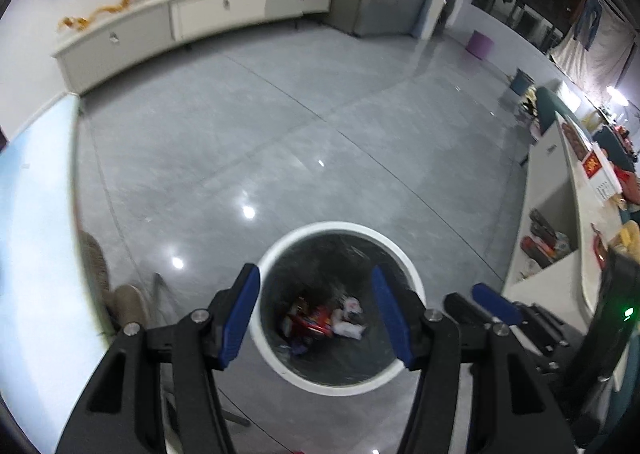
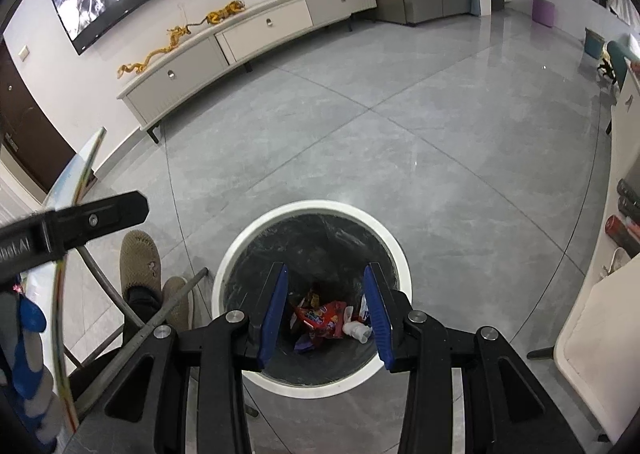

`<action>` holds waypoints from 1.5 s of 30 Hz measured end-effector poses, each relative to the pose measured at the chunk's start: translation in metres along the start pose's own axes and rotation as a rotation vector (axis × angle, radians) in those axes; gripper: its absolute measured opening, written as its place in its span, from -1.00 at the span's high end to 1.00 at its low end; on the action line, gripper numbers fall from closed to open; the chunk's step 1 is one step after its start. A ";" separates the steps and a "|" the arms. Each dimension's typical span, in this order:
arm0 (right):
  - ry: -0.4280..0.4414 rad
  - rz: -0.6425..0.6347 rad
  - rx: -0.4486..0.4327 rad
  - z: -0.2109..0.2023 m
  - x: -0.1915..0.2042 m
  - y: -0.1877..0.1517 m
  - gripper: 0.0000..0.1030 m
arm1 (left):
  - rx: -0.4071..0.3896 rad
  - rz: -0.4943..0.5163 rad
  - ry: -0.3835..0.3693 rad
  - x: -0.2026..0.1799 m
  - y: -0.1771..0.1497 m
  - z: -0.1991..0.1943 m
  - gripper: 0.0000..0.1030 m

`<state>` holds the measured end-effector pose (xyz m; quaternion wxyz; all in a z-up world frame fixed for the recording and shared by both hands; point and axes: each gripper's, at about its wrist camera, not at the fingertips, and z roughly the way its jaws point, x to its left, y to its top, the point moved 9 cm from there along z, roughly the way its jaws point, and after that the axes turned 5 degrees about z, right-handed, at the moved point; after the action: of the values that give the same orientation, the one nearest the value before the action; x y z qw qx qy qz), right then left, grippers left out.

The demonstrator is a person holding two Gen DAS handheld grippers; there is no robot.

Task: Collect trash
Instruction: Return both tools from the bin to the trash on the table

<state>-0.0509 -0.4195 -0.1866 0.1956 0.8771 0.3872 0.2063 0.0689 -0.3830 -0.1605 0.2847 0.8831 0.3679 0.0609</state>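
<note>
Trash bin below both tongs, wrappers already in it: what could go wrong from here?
1. Both tongs, left and right, stand open and empty over the trash bin; pulling away low could clip its white rim.
2. The person's slippered foot and a metal leg sit close beside the bin; a sideways swing may hit them.

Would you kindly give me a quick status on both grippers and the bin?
Left gripper and right gripper open, empty, above the bin. White-rimmed round trash bin with black liner holds red wrappers and white scraps. Nothing in the way.
</note>
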 end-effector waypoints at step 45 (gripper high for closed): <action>0.282 -0.487 -0.116 -0.112 0.309 -0.071 -0.07 | -0.334 -0.298 0.500 0.274 -0.158 -0.249 -0.44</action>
<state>0.0391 -0.1195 -0.0636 0.2334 0.7081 0.5976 0.2950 0.0906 0.0089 -0.0682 0.3323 0.7185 0.5362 0.2930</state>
